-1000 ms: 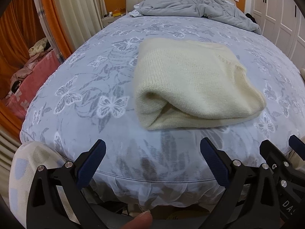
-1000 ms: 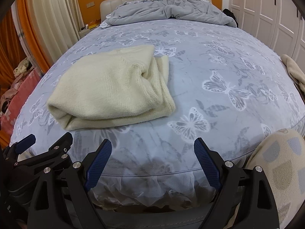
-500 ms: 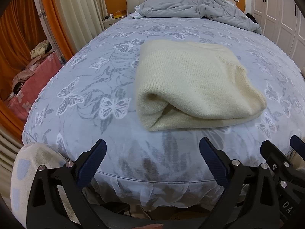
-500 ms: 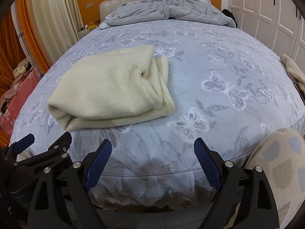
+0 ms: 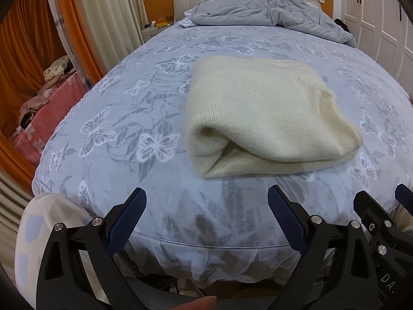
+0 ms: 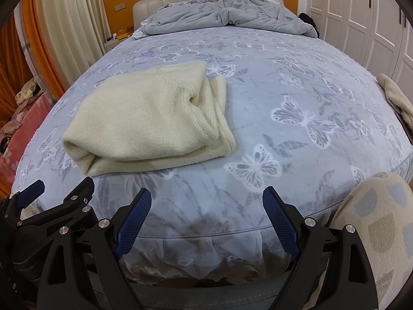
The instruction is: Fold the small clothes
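A cream knitted sweater (image 5: 260, 118) lies folded into a thick rectangle on the bed (image 5: 116, 129), near its foot end. In the right wrist view the same sweater (image 6: 147, 121) sits left of centre, its loose edges bunched on the right side. My left gripper (image 5: 206, 201) hangs open over the bed's foot edge, short of the sweater, with nothing between its blue pads. My right gripper (image 6: 206, 201) is also open and empty, beside the left one and just to the right of the sweater's near edge.
A rumpled grey duvet (image 6: 227, 15) is heaped at the headboard. Beige cloth (image 6: 397, 100) lies at the bed's right edge. A pink-covered pile of clothes (image 5: 44, 118) stands left of the bed. White wardrobe doors (image 6: 361, 20) line the right wall. A patterned sleeve (image 6: 371, 232) shows at lower right.
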`<state>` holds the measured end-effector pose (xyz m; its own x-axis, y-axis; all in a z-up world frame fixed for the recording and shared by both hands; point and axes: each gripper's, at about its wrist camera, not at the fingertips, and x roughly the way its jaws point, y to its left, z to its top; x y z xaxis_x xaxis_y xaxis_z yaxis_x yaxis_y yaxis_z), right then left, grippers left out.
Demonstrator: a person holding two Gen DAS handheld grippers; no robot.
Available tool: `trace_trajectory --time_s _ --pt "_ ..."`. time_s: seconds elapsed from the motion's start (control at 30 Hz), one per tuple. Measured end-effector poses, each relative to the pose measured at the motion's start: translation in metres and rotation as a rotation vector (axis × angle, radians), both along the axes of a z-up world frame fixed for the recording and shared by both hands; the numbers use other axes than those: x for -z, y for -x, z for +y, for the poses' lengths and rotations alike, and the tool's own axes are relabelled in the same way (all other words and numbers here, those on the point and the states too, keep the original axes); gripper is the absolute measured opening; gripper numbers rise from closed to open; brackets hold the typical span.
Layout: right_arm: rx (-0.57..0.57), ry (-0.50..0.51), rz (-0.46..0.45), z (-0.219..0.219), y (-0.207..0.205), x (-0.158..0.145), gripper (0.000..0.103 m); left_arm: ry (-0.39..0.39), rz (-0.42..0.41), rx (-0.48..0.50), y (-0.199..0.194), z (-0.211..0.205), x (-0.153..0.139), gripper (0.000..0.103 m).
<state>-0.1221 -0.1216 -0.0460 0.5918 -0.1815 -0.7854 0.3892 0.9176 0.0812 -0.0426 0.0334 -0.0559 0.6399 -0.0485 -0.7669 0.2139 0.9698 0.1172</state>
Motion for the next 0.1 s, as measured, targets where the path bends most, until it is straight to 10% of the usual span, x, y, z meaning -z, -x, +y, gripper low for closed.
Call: trace_trajectory --time_s 0.1 --pt "-0.001 0.002 0.002 -0.0005 -0.0004 0.0003 0.086 0.0 0.002 0.0 -0.0001 0.0004 0.0005 0.092"
